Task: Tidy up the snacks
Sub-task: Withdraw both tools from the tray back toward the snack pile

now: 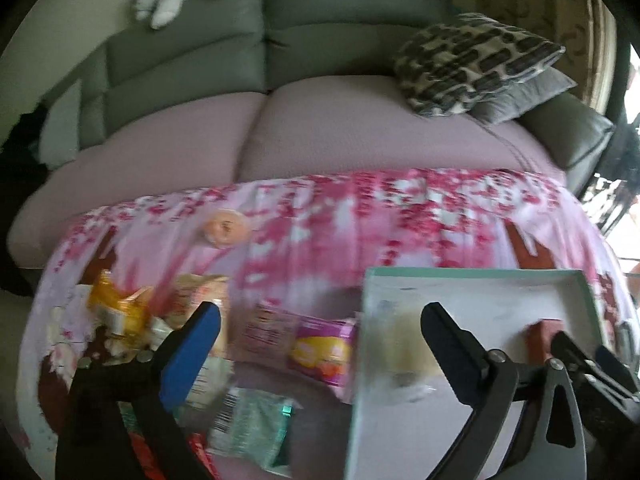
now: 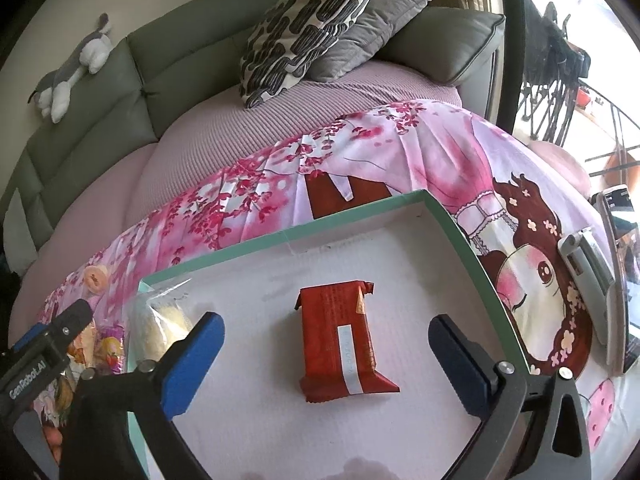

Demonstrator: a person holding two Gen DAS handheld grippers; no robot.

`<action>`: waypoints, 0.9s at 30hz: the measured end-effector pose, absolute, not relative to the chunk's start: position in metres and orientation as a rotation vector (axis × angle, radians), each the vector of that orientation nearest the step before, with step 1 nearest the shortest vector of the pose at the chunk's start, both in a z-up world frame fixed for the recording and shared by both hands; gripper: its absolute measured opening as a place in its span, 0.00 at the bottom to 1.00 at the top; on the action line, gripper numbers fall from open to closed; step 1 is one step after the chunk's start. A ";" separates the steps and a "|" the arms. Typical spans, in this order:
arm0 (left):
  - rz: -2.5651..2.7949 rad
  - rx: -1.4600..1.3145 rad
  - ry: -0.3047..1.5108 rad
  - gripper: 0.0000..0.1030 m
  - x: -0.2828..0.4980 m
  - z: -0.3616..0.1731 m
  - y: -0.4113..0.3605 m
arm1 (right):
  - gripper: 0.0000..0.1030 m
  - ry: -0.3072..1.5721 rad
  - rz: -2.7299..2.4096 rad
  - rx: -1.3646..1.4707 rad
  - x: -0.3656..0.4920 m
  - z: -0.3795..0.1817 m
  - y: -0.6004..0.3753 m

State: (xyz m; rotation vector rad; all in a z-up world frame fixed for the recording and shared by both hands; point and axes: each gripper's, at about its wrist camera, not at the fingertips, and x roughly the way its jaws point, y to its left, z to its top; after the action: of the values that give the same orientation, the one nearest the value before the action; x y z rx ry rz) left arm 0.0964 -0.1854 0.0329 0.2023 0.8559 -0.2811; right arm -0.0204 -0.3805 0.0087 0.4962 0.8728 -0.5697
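hand-held gripper (image 2: 326,354) | black frame | blue pads (image 2: 192,364) | silver screws | "GenRobot.AI" lettering

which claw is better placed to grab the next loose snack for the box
Left. The left claw hangs open over the loose snacks beside the box; the right claw is open over the red packet already inside.

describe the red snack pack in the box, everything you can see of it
The red pack is a glossy foil wrapper with crimped ends, small print and a white strip along its back seam. It lies flat and sealed on the white floor of the box, clear of the walls. It sits between the open right gripper fingers, untouched.
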 end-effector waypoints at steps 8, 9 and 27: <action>-0.255 0.195 0.824 0.98 0.100 0.029 -0.172 | 1.00 0.867 -0.550 0.482 -0.019 0.011 -0.378; -0.256 0.195 0.822 0.98 0.100 0.029 -0.173 | 1.00 0.867 -0.547 0.480 -0.019 0.012 -0.377; -0.229 0.221 0.794 0.99 0.096 0.046 -0.139 | 1.00 0.837 -0.510 0.408 -0.015 0.025 -0.360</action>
State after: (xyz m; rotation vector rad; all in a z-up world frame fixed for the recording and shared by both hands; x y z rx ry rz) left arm 0.0964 -0.1388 0.0462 0.2215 0.7942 -0.2291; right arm -0.0152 -0.3598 0.0250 0.4076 0.8366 -0.5097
